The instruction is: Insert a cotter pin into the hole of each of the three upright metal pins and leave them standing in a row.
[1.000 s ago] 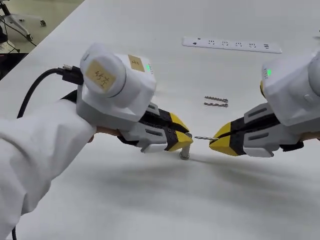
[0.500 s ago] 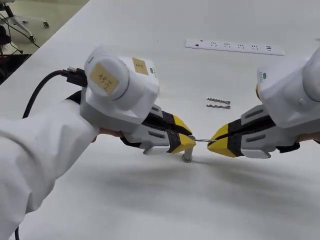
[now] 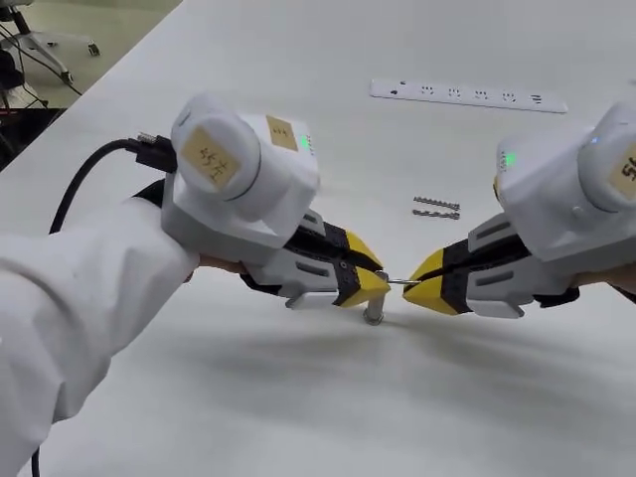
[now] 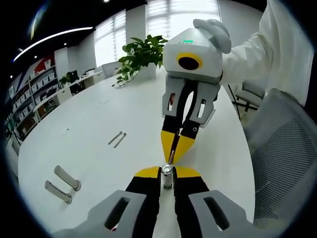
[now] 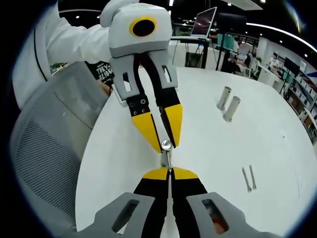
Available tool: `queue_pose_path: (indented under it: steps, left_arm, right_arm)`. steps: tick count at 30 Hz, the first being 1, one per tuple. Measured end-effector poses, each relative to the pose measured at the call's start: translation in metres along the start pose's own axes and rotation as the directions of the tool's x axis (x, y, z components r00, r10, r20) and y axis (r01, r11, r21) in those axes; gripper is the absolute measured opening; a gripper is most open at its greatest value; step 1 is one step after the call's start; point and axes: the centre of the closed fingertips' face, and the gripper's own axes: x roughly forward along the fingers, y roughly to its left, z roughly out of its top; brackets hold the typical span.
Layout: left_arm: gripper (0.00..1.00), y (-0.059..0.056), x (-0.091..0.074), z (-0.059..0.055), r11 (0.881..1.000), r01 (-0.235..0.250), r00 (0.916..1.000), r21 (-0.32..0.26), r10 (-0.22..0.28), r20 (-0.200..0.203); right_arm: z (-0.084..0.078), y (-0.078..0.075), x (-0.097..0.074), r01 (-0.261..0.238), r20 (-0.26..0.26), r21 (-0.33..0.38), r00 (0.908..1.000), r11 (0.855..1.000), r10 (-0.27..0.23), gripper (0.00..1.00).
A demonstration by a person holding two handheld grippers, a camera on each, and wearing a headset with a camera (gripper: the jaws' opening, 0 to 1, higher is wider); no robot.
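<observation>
A short upright metal pin stands on the white table, and my left gripper is shut on its upper part. From the right, my right gripper is shut on a thin cotter pin. It is held level, with its free end at the metal pin's head. How far it sits in the hole is hidden by the yellow fingertips. The two grippers face each other, tips almost touching.
Two spare cotter pins lie side by side behind the grippers. Two more metal pins are off to one side; standing or lying, I cannot tell. A white power strip lies far back.
My right gripper has moved left with the cotter pin, closing the gap until the pin's tip is at the metal pin's head. The left gripper has kept its hold.
</observation>
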Motion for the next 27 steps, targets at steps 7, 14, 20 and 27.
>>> queue_pose_path:
  steps: [7,14,20,27]
  left_arm:
    - [0.06,0.0,-0.001,0.0,1.0,0.004,1.0,0.008,-0.004,-0.006]
    - [0.06,0.001,0.0,0.0,1.0,0.006,0.9999,0.008,-0.006,-0.012]
    - [0.06,0.001,0.0,0.0,1.0,0.007,0.9999,0.007,-0.007,-0.014]
    - [0.06,0.002,0.0,0.0,1.0,0.005,0.9998,0.008,-0.005,-0.018]
  right_arm:
    - [0.003,-0.001,0.005,-0.001,0.011,-0.005,0.9999,1.0,0.002,0.0]
    - [0.005,-0.001,0.008,0.015,-0.002,-0.042,0.9999,0.999,-0.015,0.0]
    - [0.003,-0.003,0.007,0.036,0.006,-0.024,0.9993,0.999,-0.036,0.0]
    - [-0.003,-0.004,-0.006,0.037,0.008,-0.002,0.9993,0.999,-0.037,0.1]
